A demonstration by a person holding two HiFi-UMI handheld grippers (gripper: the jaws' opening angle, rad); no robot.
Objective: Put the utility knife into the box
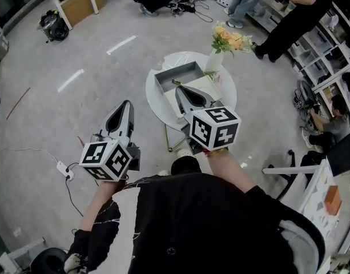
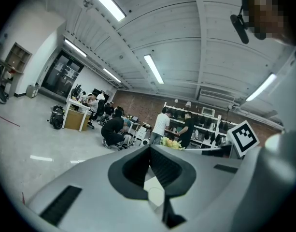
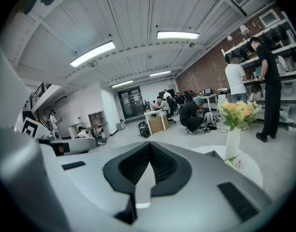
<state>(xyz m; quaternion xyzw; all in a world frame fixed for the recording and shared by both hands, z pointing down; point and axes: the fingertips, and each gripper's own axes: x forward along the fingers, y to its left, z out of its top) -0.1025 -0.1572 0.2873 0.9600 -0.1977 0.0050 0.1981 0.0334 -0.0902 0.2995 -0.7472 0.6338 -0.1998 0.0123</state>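
Note:
An open grey box [image 1: 176,76] stands on a round white table [image 1: 157,99], with a pale flat lid or sheet [image 1: 204,86] beside it. A thin yellowish item [image 1: 176,83], possibly the utility knife, lies at the box's near edge; it is too small to be sure. My right gripper [image 1: 178,89] hovers over the table just short of that item, jaws together and empty. My left gripper [image 1: 128,103] hangs over the floor left of the table, also shut and empty. Both gripper views look out level across the room: the left gripper [image 2: 149,148] and the right gripper [image 3: 149,144] show jaws closed.
A white vase of flowers [image 1: 219,49] stands at the table's far right edge, also seen as the vase [image 3: 232,141]. A power strip and cable [image 1: 64,169] lie on the floor at left. People [image 1: 289,21] stand at shelves at the back right. A white desk [image 1: 312,193] is at right.

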